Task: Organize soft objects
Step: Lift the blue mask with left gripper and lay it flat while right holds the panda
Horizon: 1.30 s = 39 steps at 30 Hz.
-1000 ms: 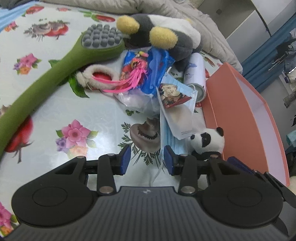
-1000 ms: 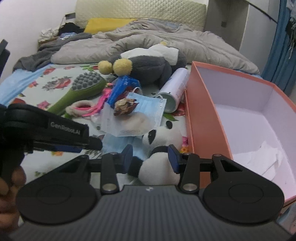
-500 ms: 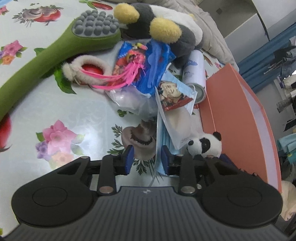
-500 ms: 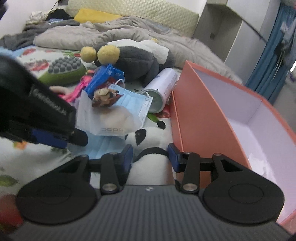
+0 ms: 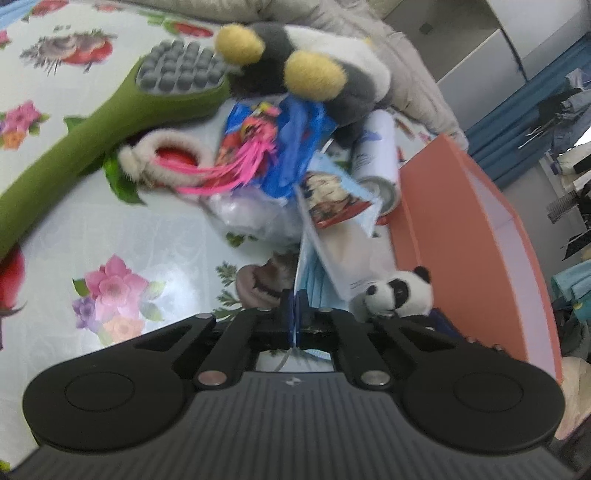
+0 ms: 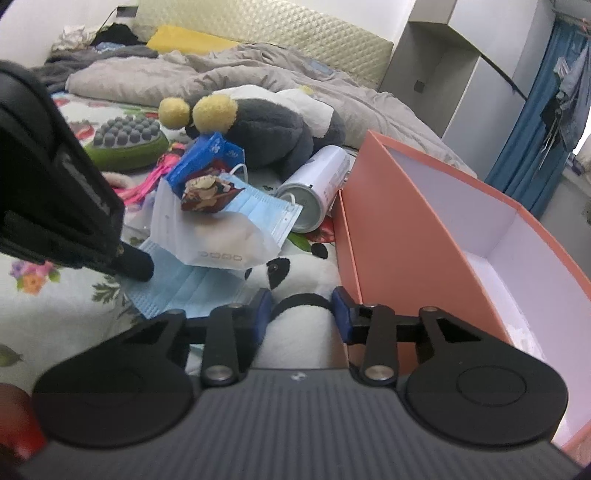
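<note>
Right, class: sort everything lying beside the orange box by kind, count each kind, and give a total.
Plush toys: 2, the small panda and the big grey plush
Face masks: 2
Cans: 1
Massage brushes: 1
Total: 6, clearly countable

Rumpled grey duvet (image 6: 258, 74), quilted headboard (image 6: 258, 26), blue curtain (image 6: 524, 147).

Floral bed sheet (image 5: 155, 236), green massager (image 5: 92, 136), panda plush (image 6: 295, 273), orange box (image 6: 406, 236)
</note>
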Motion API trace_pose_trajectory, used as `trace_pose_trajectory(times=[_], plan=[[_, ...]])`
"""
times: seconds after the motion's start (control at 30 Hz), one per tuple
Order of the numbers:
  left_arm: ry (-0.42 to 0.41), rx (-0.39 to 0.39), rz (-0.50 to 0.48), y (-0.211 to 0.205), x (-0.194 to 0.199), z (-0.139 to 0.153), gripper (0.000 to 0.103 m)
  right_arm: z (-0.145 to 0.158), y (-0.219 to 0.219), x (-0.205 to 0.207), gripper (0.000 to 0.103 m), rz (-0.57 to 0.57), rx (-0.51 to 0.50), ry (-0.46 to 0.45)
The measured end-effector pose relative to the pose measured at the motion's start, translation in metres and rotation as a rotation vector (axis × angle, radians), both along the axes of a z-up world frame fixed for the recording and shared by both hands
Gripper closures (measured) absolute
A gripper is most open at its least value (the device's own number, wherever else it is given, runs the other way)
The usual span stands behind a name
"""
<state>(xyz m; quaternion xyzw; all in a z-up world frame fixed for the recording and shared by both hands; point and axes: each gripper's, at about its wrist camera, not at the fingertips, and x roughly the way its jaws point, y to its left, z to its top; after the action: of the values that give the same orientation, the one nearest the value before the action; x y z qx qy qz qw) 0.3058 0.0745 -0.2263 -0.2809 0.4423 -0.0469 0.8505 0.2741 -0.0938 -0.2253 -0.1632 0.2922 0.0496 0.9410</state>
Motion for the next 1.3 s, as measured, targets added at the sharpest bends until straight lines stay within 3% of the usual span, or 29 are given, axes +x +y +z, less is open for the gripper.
trace_pose_trajectory(times=[0.5, 0.7, 0.93, 1.3], plan=[[-0.148, 0.145, -0.005, -0.012, -0.044, 0.088, 0.103, 0.049, -0.008, -0.026, 0.068, 0.065, 0.124, 0.014], [-0.175, 0.151, 0.031, -0.006, -0.076, 0.109, 0.103, 0.071, -0.013, -0.039, 0.068, 0.101, 0.162, 0.033], [-0.17, 0.143, 0.082, 0.009, -0.126, 0.113, 0.103, 0.081, -0.02, -0.057, 0.068, 0.127, 0.165, 0.068], [-0.107, 0.133, 0.141, 0.032, -0.19, 0.088, 0.103, 0.059, -0.017, -0.081, 0.068, 0.169, 0.136, 0.187]])
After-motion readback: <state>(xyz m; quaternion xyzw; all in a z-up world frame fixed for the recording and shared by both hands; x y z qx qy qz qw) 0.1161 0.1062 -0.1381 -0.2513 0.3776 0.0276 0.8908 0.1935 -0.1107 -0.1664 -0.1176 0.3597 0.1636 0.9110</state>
